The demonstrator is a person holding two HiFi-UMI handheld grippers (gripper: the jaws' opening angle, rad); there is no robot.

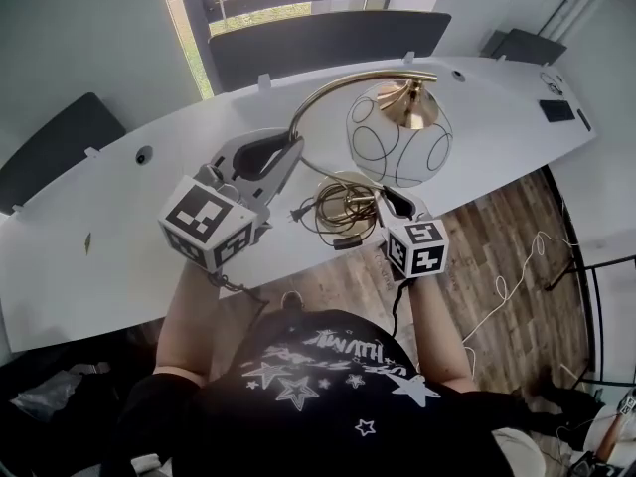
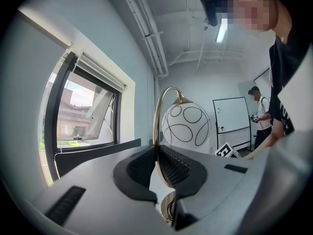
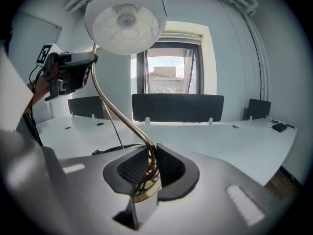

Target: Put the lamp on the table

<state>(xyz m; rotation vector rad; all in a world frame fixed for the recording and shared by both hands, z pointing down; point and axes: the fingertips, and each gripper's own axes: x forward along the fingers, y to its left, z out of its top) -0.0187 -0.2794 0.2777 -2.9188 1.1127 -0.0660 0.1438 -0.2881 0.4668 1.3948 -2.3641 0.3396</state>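
Holding the lamp upright: left gripper clamps its neck, right gripper its stem.
Only the right gripper view shows the bulb; the shade opens downward.

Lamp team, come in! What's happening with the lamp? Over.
Left gripper shut on lamp stem; right gripper shut low by its base. Lamp held at table edge, not yet down. Nothing blocking nearby.
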